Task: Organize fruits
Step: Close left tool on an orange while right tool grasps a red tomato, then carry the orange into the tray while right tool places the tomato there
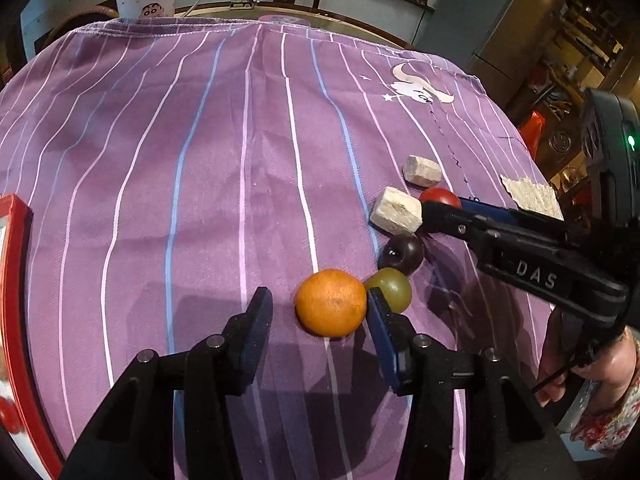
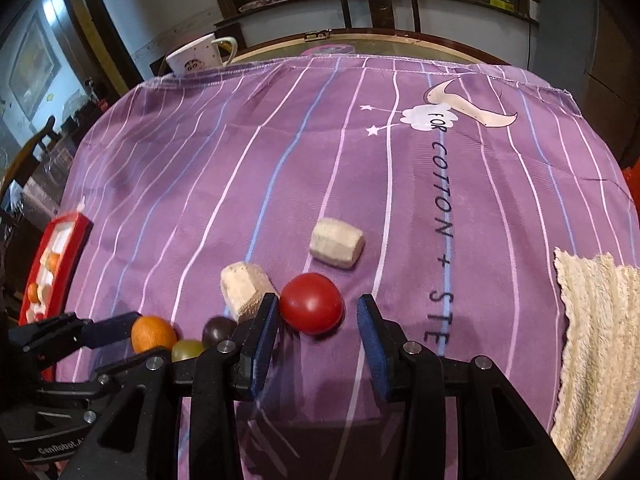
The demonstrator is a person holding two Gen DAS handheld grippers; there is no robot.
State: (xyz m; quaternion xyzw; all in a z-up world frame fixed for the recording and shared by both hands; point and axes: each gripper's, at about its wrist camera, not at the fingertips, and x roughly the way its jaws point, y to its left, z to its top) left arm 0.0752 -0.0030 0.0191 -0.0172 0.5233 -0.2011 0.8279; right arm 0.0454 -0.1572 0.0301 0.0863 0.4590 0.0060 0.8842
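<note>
On the purple striped cloth [image 1: 200,160] lie an orange [image 1: 331,303], a green grape [image 1: 394,289], a dark purple fruit [image 1: 402,254], a red tomato [image 1: 440,197] and two pale banana pieces [image 1: 396,211] [image 1: 422,170]. My left gripper [image 1: 318,310] is open, its jaws either side of the orange. My right gripper [image 2: 318,314] is open around the tomato [image 2: 312,303]; its left finger sits close to a banana piece [image 2: 246,290]. The orange [image 2: 153,333], grape [image 2: 187,350] and dark fruit [image 2: 218,330] also show in the right wrist view.
A red-rimmed tray [image 2: 60,256] holding fruit sits at the left edge, also in the left wrist view [image 1: 14,300]. A cartoon mug [image 2: 196,58] stands at the far edge. A cream cloth [image 2: 596,340] lies at the right. The second banana piece [image 2: 337,242] lies farther out.
</note>
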